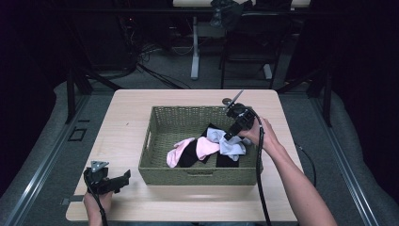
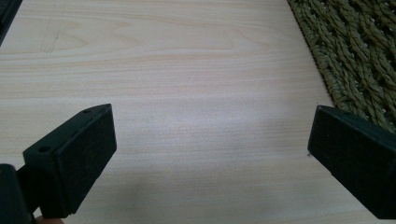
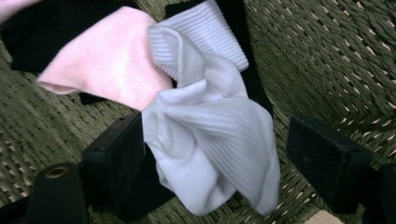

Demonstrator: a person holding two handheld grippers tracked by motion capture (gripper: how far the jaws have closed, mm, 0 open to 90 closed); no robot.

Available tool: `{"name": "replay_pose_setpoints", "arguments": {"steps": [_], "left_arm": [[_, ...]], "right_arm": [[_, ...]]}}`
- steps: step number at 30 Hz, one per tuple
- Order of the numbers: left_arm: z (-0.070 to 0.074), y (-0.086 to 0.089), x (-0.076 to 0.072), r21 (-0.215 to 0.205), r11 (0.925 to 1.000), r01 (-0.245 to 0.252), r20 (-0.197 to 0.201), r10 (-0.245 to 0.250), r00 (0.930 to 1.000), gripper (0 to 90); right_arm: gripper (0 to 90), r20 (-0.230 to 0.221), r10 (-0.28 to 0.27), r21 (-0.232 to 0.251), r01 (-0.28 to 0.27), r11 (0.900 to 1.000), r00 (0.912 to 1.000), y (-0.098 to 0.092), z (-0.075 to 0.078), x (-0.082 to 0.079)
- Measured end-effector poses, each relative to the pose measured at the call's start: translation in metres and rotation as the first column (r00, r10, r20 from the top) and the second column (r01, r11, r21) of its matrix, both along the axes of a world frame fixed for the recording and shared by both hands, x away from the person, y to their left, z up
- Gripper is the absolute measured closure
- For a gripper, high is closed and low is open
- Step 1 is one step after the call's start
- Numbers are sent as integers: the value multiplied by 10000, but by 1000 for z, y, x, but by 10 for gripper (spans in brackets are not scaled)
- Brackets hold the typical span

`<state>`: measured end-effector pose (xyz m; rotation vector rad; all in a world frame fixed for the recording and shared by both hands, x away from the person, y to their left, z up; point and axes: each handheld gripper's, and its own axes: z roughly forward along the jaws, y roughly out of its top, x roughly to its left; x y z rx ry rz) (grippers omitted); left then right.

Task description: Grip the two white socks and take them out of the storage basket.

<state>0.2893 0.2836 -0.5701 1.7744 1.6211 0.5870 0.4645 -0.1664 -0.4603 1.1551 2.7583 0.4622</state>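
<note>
The white sock [image 3: 210, 135] lies crumpled in the basket [image 1: 162, 155], right of centre in the high view; soft, light, ribbed (likely to bunch, not slip), best pinched at its thick middle fold; the right gripper [image 3: 215, 154] straddles it, jaws apart, not yet pressing. The left gripper [image 1: 115, 181] rests open, lower left, on the pale wooden table [image 1: 127, 113]; the room behind is dark.

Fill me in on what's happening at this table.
A person is working with a claw in each hand over a woven basket of socks. The right claw is down inside the basket with its jaws either side of a crumpled white sock, not yet pressing on it. Pink socks and black ones lie beside it. The left claw rests open over the bare table, beside the basket.
</note>
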Motion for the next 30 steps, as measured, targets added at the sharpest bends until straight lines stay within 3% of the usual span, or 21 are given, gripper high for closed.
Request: {"name": "replay_pose_setpoints", "arguments": {"steps": [6,8,10,21,30], "left_arm": [[0,0,0,26,10000,70,-28,-70,10000,10],[0,0,0,26,10000,72,-19,-72,10000,10],[0,0,0,22,10000,77,-24,-77,10000,11],[0,-2,0,10,9999,134,-51,-134,9999,12],[0,-1,0,-12,9999,136,-43,-136,9999,13]], "right_arm": [[289,19,-215,-538,216,9983,9998,5,-7,4],[295,-52,-386,-469,383,9982,9992,6,-10,5],[304,-186,-360,-785,344,9963,9992,7,-12,8],[378,-517,-603,-1079,545,9927,9968,10,-23,10],[535,-541,-749,-1446,664,9873,9957,11,-28,11]]}}
